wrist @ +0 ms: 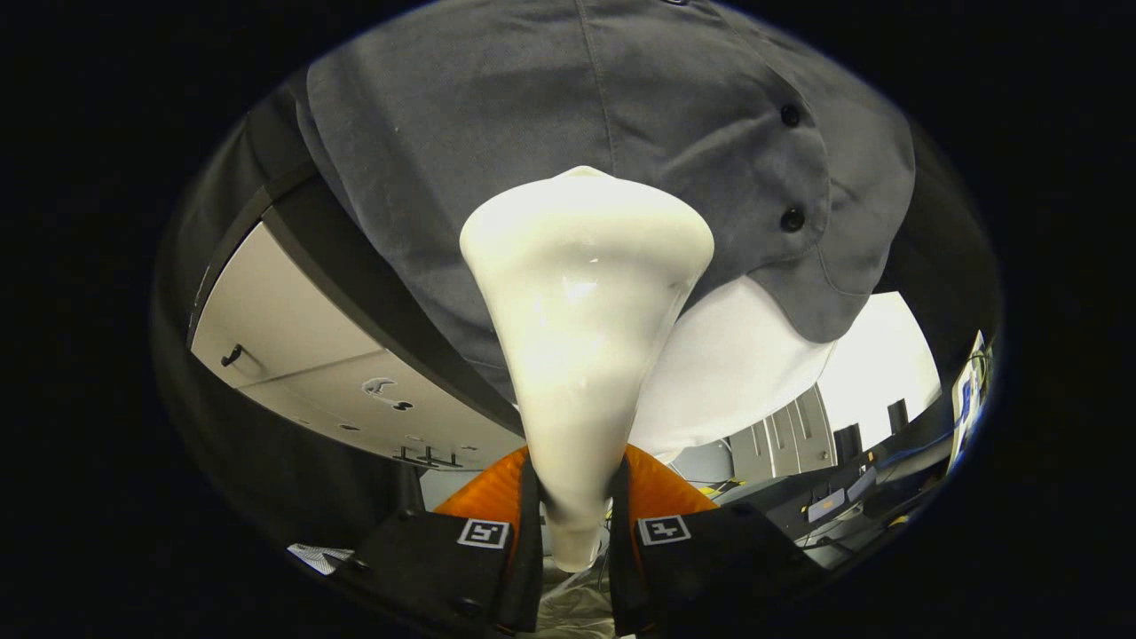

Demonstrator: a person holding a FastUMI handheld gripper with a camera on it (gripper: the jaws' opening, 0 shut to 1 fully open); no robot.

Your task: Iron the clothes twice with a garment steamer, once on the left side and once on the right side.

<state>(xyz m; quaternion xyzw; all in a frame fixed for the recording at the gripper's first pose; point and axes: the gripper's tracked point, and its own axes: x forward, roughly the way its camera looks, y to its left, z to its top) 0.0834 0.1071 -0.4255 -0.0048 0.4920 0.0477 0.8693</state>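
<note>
Gripper view: gripper (575,524) fingers clamped on narrow neck of glossy cream-white cone-shaped steamer head (581,328), so wide mouth faces hanging grey button-front cotton shirt (550,106). Head sits near shirt's lower middle, buttons (792,218) off to one side. Contact with fabric? can't tell, honestly.

No words, brands or numbers can be read. The only signs are two square black-and-white coded markers, one on each finger of the tool (575,524): the left marker (484,532) and the right marker (664,530). They carry a block pattern, not letters.
</note>
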